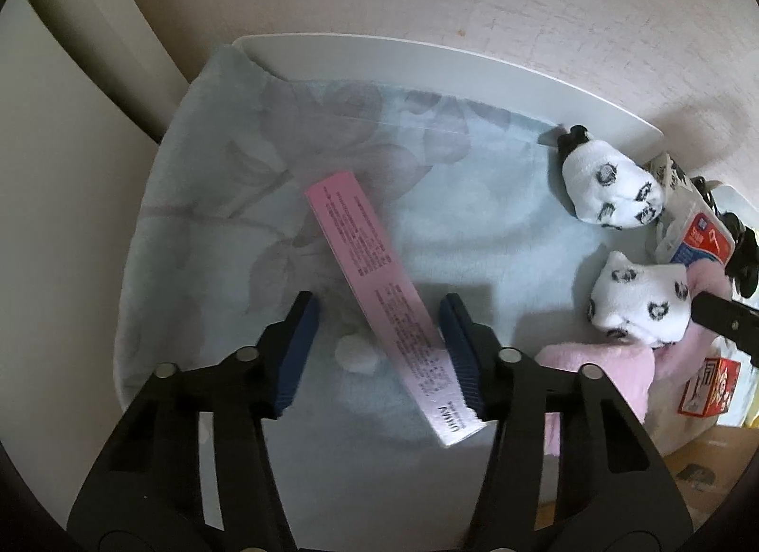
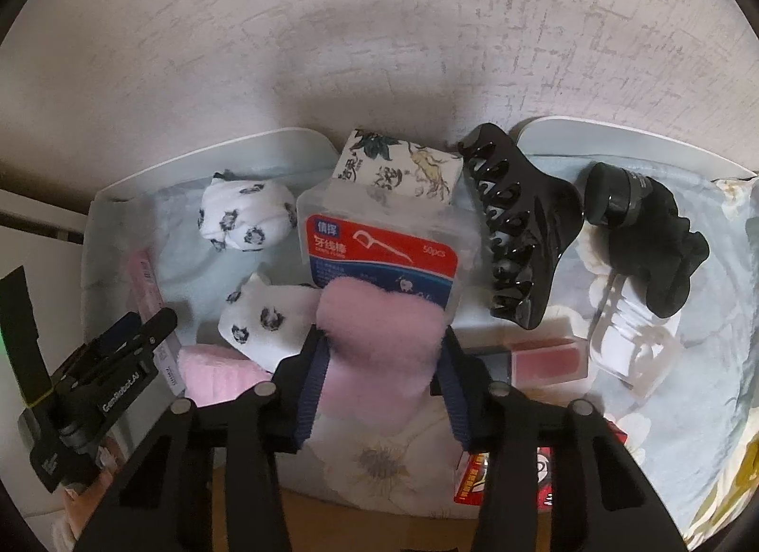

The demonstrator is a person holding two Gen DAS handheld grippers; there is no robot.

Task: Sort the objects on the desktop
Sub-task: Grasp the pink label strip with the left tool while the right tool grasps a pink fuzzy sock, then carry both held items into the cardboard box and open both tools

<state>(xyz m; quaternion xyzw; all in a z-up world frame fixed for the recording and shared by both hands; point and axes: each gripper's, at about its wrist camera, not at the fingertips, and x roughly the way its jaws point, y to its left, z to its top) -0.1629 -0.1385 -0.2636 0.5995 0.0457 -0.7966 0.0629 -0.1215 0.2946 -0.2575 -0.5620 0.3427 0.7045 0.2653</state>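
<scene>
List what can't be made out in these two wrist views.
- Left wrist view: pink box print too blurred to read; its lower end sits beside one finger, contact unclear.
- Left wrist view: red carton cut off at the edge.
- Right wrist view: pink fluffy cloth hides the floss box bottom.

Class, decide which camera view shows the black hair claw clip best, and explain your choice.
The right wrist view: the hair claw clip lies whole and unobstructed there, teeth visible, right of the floss pick box. The left wrist view shows only a dark fragment at its right edge, too cropped to identify surely.
</scene>
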